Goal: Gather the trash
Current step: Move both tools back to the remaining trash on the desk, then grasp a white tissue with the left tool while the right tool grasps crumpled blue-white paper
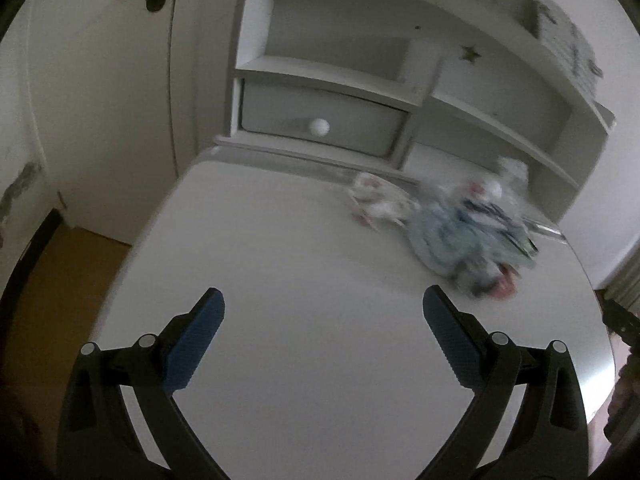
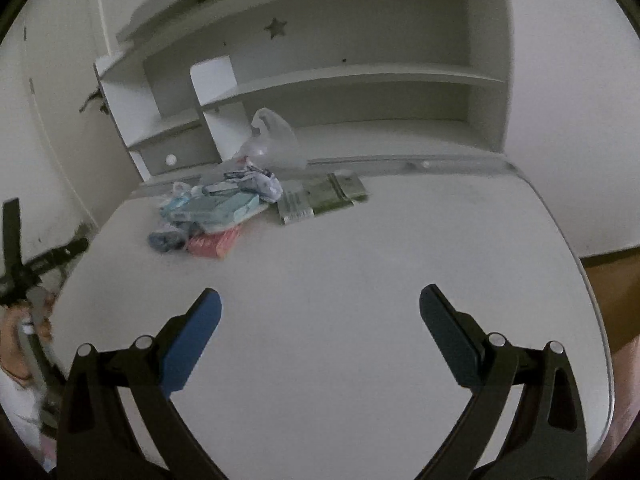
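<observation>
A heap of trash lies at the back of the white desk [image 2: 360, 280]. In the right wrist view it holds a pale blue box [image 2: 224, 210], a pink packet [image 2: 214, 245], a green and white packet [image 2: 324, 198], crumpled paper [image 2: 266, 184] and a clear plastic bag [image 2: 276, 140]. In the left wrist view the heap [image 1: 472, 236] is blurred, with a crumpled white wrapper [image 1: 374, 198] beside it. My left gripper [image 1: 323, 304] is open and empty above the desk, well short of the heap. My right gripper [image 2: 320, 302] is open and empty too.
A white shelf unit [image 2: 340, 76] with a small knobbed drawer [image 1: 320, 126] stands at the desk's back edge. A white door [image 1: 100, 80] is to the left. Brown floor [image 1: 60, 280] shows past the desk's left edge. The other gripper [image 2: 24, 264] shows at the far left.
</observation>
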Motion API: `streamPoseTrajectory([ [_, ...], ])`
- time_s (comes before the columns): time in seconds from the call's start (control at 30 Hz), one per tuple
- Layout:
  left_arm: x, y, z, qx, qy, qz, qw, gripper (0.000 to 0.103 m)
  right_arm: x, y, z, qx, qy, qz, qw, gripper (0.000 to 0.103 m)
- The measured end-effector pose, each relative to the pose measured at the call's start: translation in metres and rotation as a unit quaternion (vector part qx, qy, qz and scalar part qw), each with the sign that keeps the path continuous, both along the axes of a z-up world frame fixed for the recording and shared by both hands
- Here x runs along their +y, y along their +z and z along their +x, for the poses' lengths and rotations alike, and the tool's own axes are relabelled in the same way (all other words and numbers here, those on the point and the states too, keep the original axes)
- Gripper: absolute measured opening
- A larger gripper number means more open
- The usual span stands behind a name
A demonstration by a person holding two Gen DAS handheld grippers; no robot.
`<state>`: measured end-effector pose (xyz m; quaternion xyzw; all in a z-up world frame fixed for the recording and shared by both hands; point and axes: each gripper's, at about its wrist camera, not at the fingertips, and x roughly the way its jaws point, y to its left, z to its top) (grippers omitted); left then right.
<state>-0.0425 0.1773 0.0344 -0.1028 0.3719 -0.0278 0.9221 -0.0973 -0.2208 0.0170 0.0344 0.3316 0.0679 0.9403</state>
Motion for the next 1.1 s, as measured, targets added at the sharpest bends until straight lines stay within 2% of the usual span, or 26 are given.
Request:
streamPoseTrajectory([
  [0.1, -0.004, 0.003, 0.03, 0.014, -0.02, 0.03, 0.9992, 0.096, 0.007, -0.003, 0.044, 0.019, 0.0, -0.029, 0.999, 0.096],
  [0.2, -0.011, -0.009, 0.067, 0.03, -0.041, 0.045, 0.9977, 0.096, 0.005, -0.006, 0.089, 0.044, 0.003, -0.028, 0.999, 0.096],
  [0.3, -0.024, -0.012, 0.093, 0.038, -0.06, 0.049, 0.9963, 0.096, 0.002, -0.006, 0.116, 0.062, 0.004, 0.006, 0.998, 0.096],
  [0.37, -0.031, -0.017, 0.113, 0.041, -0.069, 0.056, 0.9952, 0.096, 0.005, -0.002, 0.128, 0.068, 0.04, 0.049, 0.996, 0.096],
  [0.43, -0.041, -0.021, 0.128, 0.047, -0.087, 0.064, 0.9931, 0.096, 0.018, 0.003, 0.137, 0.062, 0.079, 0.057, 0.993, 0.095],
  [0.57, -0.056, -0.027, 0.146, 0.049, -0.109, 0.076, 0.9899, 0.096, 0.054, 0.002, 0.161, 0.07, 0.141, 0.017, 0.987, 0.078],
  [0.7, -0.065, -0.031, 0.156, 0.052, -0.122, 0.074, 0.9883, 0.096, 0.069, -0.009, 0.184, 0.095, 0.159, 0.007, 0.983, 0.076],
  [0.73, -0.068, -0.033, 0.157, 0.052, -0.131, 0.078, 0.987, 0.096, 0.072, -0.013, 0.187, 0.104, 0.162, 0.006, 0.981, 0.067],
  [0.77, -0.071, -0.036, 0.158, 0.055, -0.141, 0.079, 0.9854, 0.088, 0.075, -0.017, 0.186, 0.115, 0.168, 0.007, 0.979, 0.057],
  [0.8, -0.073, -0.038, 0.158, 0.057, -0.15, 0.073, 0.9844, 0.072, 0.075, -0.02, 0.186, 0.116, 0.169, 0.011, 0.979, 0.055],
  [0.83, -0.076, -0.036, 0.154, 0.046, -0.154, 0.086, 0.9832, 0.058, 0.074, -0.021, 0.185, 0.114, 0.168, 0.014, 0.979, 0.043],
  [0.9, -0.078, -0.036, 0.153, 0.048, -0.166, 0.077, 0.982, 0.008, 0.07, -0.019, 0.18, 0.11, 0.165, 0.017, 0.98, 0.04],
  [0.97, -0.074, -0.033, 0.15, 0.05, -0.166, 0.051, 0.9835, 0.005, 0.067, -0.014, 0.173, 0.098, 0.159, 0.019, 0.982, 0.039],
  [1.03, -0.074, -0.025, 0.142, 0.034, -0.159, 0.061, 0.9848, 0.005, 0.061, -0.003, 0.165, 0.081, 0.152, 0.021, 0.985, 0.039],
  [1.1, -0.07, -0.013, 0.132, 0.02, -0.155, 0.054, 0.9862, 0.005, 0.053, 0.011, 0.154, 0.064, 0.147, 0.031, 0.987, 0.039],
])
